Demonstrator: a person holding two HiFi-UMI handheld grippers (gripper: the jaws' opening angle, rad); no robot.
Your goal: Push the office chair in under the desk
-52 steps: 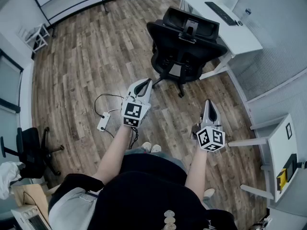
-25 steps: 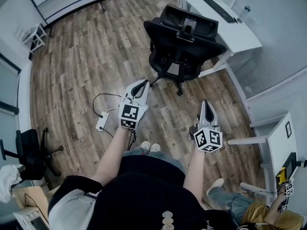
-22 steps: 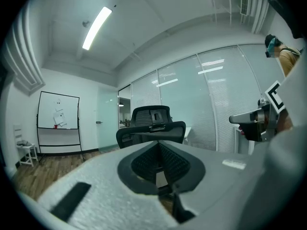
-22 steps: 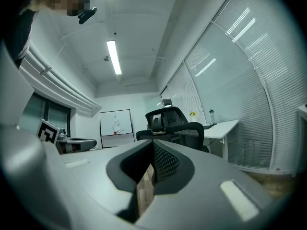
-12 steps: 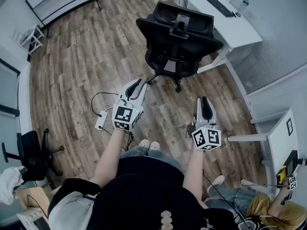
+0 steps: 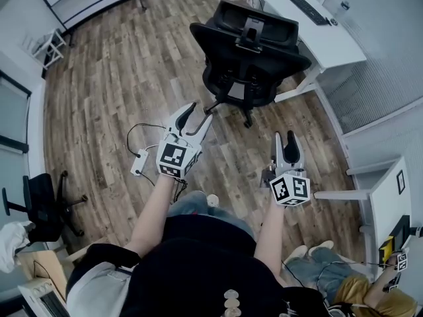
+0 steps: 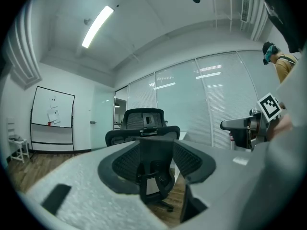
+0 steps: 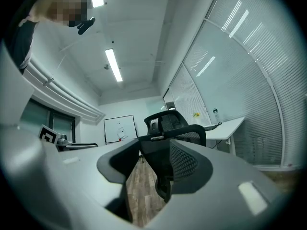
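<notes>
The black office chair [image 6: 248, 51] stands on the wood floor with its back toward me, pulled out from the white desk [image 6: 316, 30] at the upper right. My left gripper [image 6: 193, 119] hangs over the floor short of the chair's base, its jaws opening with nothing between them. My right gripper [image 6: 287, 144] is held further right and nearer me, jaws also opening and empty. In the left gripper view the chair [image 7: 145, 123] shows ahead between the spread jaws [image 7: 156, 176]. The right gripper view shows the chair [image 8: 169, 128] and desk [image 8: 225, 126] beyond its jaws [image 8: 148, 176].
A white power strip [image 6: 139, 163] with a looped cable lies on the floor left of my left gripper. A second black chair [image 6: 38, 207] stands at the far left. Another white desk [image 6: 386, 203] is at the right, with a person [image 6: 347, 284] crouched at the lower right.
Both grippers have gone from shut to open. Both hands stay over the same floor area short of the chair. The person at the lower right has come further into view.
</notes>
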